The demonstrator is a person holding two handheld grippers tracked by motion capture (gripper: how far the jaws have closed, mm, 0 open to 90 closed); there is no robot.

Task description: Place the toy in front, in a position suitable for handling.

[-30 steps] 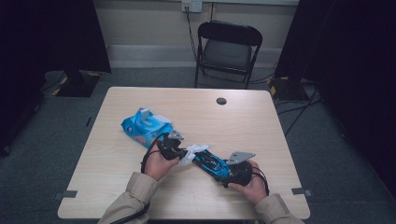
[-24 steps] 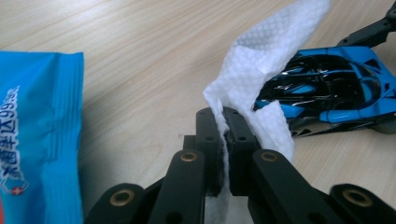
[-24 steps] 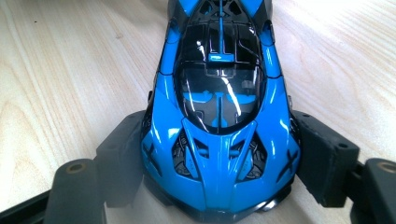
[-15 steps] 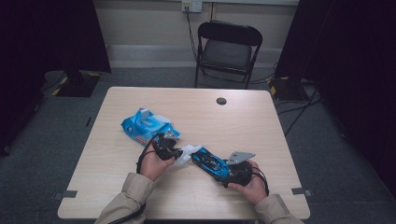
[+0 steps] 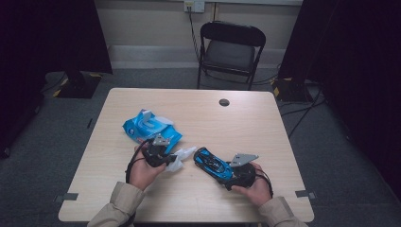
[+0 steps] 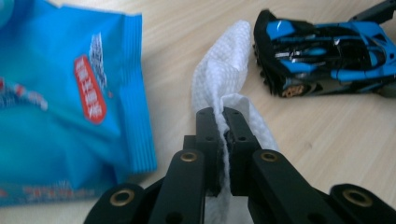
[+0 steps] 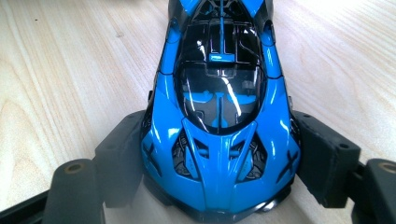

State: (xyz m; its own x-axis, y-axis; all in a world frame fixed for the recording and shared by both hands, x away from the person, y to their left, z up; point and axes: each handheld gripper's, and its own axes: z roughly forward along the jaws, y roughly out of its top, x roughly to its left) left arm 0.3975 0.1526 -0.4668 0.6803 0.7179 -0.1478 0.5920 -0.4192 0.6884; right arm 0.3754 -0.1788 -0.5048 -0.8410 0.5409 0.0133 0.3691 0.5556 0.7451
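Pale wood table (image 5: 265, 123) under flat light, folding chair (image 5: 230, 47) pushed back beyond it, and both hands are busy near the front edge. Right gripper (image 5: 232, 171) has its jaws spread wide and pressed against the flanks of the blue toy car (image 5: 213, 162), clamping it, nose pointing away toward the other hand. Left gripper (image 5: 166, 158) is pinched tight on a white wet wipe (image 6: 219, 93), the cloth bunched between the jaws and flopping out ahead of the tips. Just past that loose end sits the car; off to the gripper's left lies the blue wipes pack (image 5: 149, 127).

Looks like a wipe-down is on. The risks, as I judge them: the grip is on sloping, glossy bodywork, so a firm rub from the side could twist the car out of the jaws or roll it on its wheels. And the wipe is held by a thin fold, so a drag across the vents could pull it free, or hard plastic jaw tips could meet the paint instead of cloth.

The car itself: bright blue panels, black canopy and engine cover, shiny, low and wedge-shaped.
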